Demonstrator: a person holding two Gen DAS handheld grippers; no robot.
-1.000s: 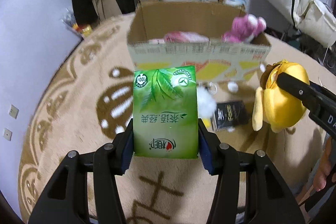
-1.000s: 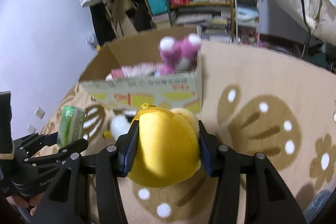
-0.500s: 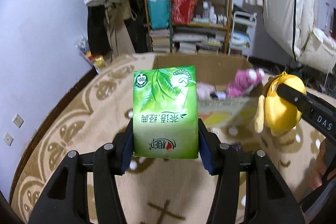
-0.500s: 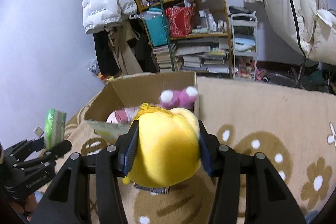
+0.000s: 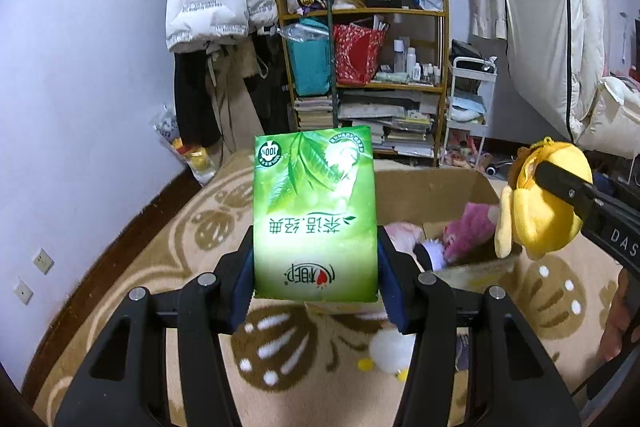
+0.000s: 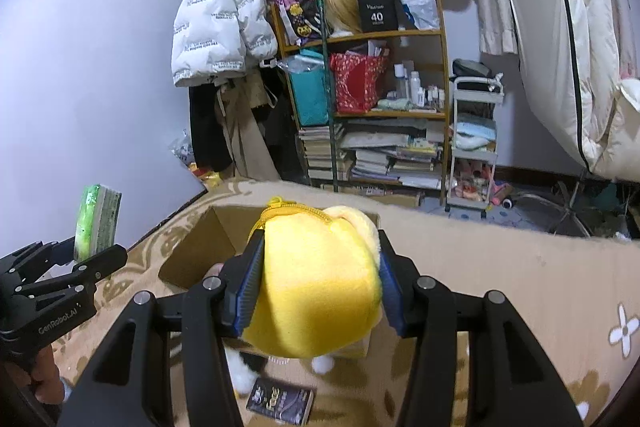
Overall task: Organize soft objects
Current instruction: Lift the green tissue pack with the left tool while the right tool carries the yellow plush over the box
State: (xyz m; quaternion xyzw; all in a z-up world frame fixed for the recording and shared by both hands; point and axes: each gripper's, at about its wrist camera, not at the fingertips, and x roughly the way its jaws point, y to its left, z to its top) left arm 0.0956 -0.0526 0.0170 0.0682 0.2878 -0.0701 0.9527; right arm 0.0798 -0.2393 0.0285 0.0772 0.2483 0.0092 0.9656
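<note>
My left gripper [image 5: 316, 271] is shut on a green tissue pack [image 5: 315, 215] and holds it upright above the near edge of an open cardboard box [image 5: 448, 183]. My right gripper [image 6: 318, 283] is shut on a yellow plush toy [image 6: 316, 291], held over the same box [image 6: 200, 251]. The plush also shows in the left wrist view [image 5: 540, 211], and the tissue pack in the right wrist view [image 6: 98, 219]. A pink plush [image 5: 468, 231] lies in the box.
A white plush [image 5: 390, 349] and a dark packet [image 6: 280, 401] lie on the patterned beige rug [image 5: 168, 255] in front of the box. A cluttered wooden shelf [image 5: 360, 75], hanging coats and a white cart [image 6: 472, 143] stand behind.
Both grippers have risen and tilted up with their loads. The box now sits lower in view and more of the shelf and wall shows.
</note>
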